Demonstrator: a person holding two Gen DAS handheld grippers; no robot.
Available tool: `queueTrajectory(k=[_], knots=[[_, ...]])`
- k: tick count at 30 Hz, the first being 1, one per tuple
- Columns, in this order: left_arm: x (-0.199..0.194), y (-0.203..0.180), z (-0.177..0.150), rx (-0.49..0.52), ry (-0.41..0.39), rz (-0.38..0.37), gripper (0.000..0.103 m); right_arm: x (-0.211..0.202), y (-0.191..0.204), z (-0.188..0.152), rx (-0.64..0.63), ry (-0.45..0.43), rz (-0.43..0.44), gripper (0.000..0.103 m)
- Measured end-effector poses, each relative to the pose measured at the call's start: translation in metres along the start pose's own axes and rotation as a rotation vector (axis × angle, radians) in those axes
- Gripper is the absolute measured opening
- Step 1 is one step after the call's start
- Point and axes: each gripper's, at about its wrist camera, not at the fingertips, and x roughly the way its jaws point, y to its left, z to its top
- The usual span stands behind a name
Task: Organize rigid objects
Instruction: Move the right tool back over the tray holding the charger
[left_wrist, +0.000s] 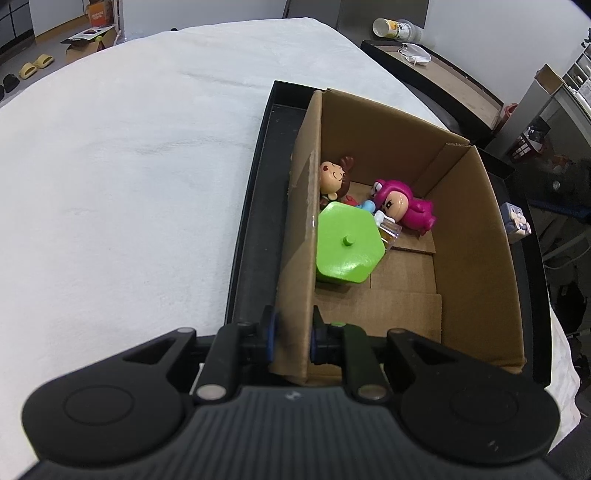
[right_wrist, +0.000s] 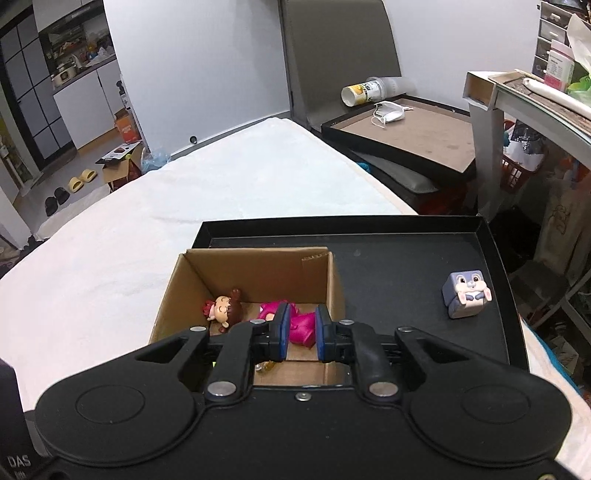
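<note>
One cardboard box (left_wrist: 406, 206) fills the right half of the left wrist view, standing inside one shallow black tray (left_wrist: 255, 236) on a white cloth-covered table (left_wrist: 129, 184). The left gripper (left_wrist: 293, 334) straddles the box's near-left wall, one finger outside and one inside, its blue pads closed on the cardboard. Inside the box lie three clear toys: one green hexagonal block (left_wrist: 347, 247) against the left wall, one brown-haired doll figure (left_wrist: 334, 179) in the far-left corner, and one pink figure (left_wrist: 402, 206) lying just right of it. A small clear plastic item (left_wrist: 391, 234) sits touching the green block and the pink figure; what it is cannot be told. One grey rabbit cube (left_wrist: 516, 221) rests on the tray outside the box's right wall.

In the right wrist view, the same box (right_wrist: 336, 284) sits at the tray's (right_wrist: 406, 258) left side. The right gripper (right_wrist: 300, 328) hovers above the box's near end, fingers a narrow gap apart and holding nothing; the pink figure (right_wrist: 301, 325) shows through the gap, lying on the box floor below. The doll figure (right_wrist: 223, 312) lies to its left. The rabbit cube (right_wrist: 466, 295) sits alone on the tray's right, well apart from the box.
</note>
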Motion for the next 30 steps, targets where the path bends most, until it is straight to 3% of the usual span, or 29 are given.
queueTrajectory(k=[8,13,17,30], knots=[[0.0,-0.001,-0.001,0.0,-0.005,0.0,0.016,0.003,-0.047,-0.009,0.113,0.032,-0.048,0.018],[-0.001,-0.001,-0.001,0.0,-0.003,0.004,0.016,0.015,-0.083,-0.019,0.239,0.09,-0.071,0.033],[-0.001,-0.002,0.0,0.001,-0.003,0.008,0.016,0.028,-0.098,-0.031,0.314,0.145,-0.082,0.052],[-0.001,-0.002,0.0,-0.002,-0.001,0.009,0.016,0.07,-0.099,-0.053,0.418,0.299,-0.103,0.053]])
